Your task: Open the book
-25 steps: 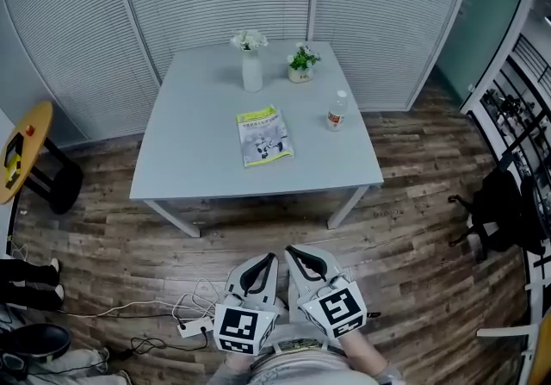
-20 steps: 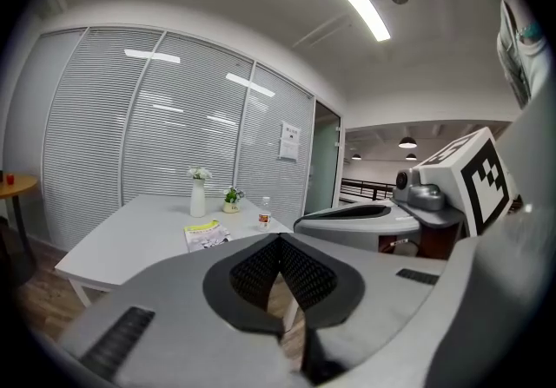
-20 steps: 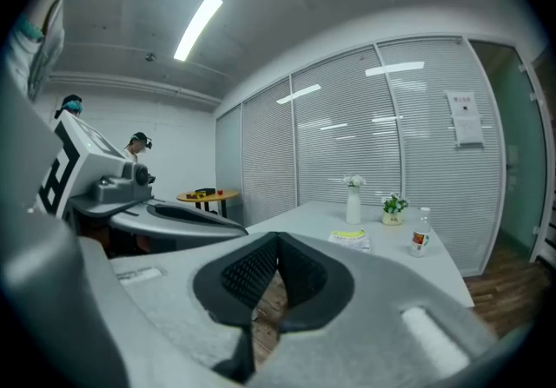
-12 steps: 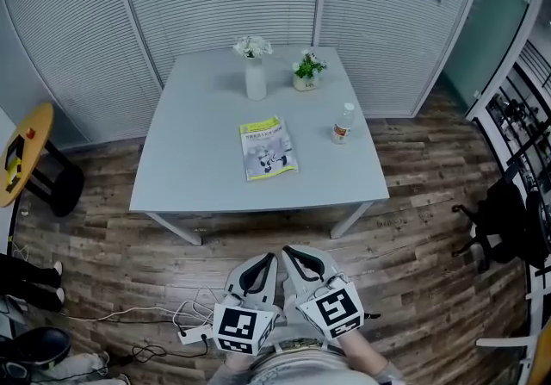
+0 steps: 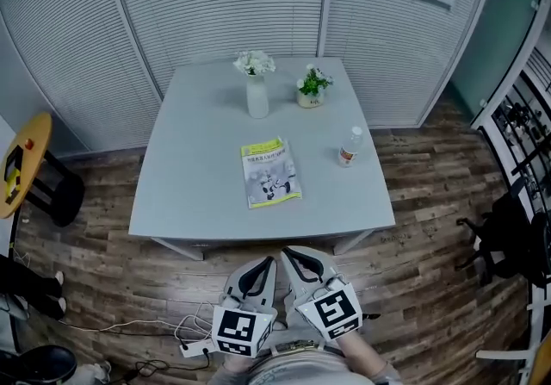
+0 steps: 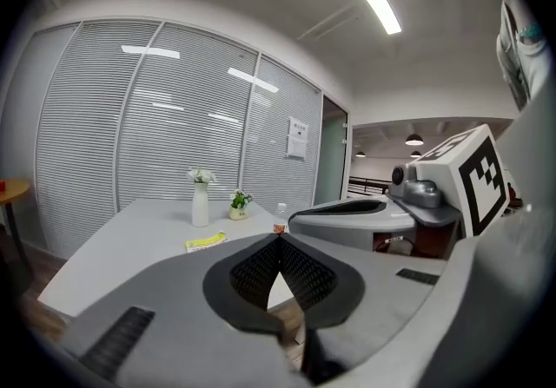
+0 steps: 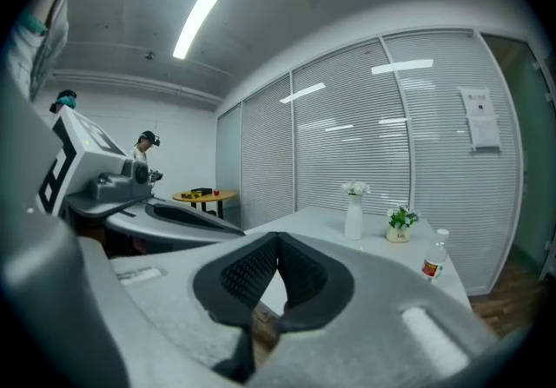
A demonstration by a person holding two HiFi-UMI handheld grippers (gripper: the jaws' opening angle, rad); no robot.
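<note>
A closed book [image 5: 271, 172] with a yellow-green and white cover lies flat near the middle of the grey table [image 5: 189, 168]. Both grippers are held side by side low in the head view, over the wooden floor and short of the table's near edge. My left gripper [image 5: 269, 261] is shut with nothing in it, and so is my right gripper [image 5: 291, 251]. In the left gripper view the jaw tips [image 6: 279, 237] meet, and the book [image 6: 207, 242] shows beyond them on the table. The right gripper view shows its own tips [image 7: 278, 237] touching; the book is hidden there.
On the table's far side stand a white vase with flowers [image 5: 256, 90] and a small potted plant [image 5: 312, 86]; a plastic bottle [image 5: 349, 146] stands to the right of the book. A yellow round side table [image 5: 21, 159] is at left, cables and a power strip [image 5: 194, 347] lie on the floor, and a black chair [image 5: 508, 237] is at right.
The table and book have slid lower and grown larger in the head view as the person came closer. Both grippers stay shut and side by side.
</note>
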